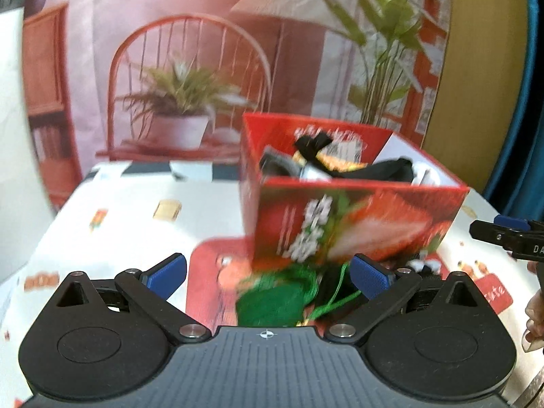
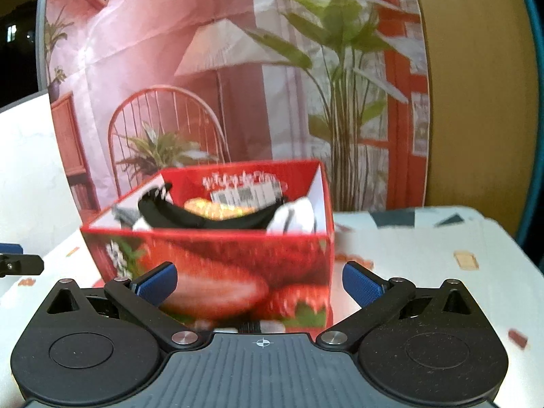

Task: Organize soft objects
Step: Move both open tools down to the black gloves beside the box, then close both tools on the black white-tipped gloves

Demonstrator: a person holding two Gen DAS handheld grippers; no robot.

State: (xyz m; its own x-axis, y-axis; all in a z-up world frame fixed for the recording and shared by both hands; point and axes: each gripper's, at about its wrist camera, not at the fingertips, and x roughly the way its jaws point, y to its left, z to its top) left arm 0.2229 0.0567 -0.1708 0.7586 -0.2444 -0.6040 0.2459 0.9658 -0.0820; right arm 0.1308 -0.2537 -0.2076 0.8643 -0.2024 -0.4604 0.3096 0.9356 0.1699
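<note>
On the table's left side, left gripper with jaws spread wide, gripping nothing, over a green soft bundle lying just in front of the red strawberry box. Further right, right gripper likewise wide apart, empty, facing that box, filled with black and white soft items.

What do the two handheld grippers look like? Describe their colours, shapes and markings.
Both match: the left gripper and right gripper have black linkage arms on round pivot housings, silver pivot pins, textured blue pads, and a ribbed dark grey body bearing a small white crosshair mark. No cables show.
</note>
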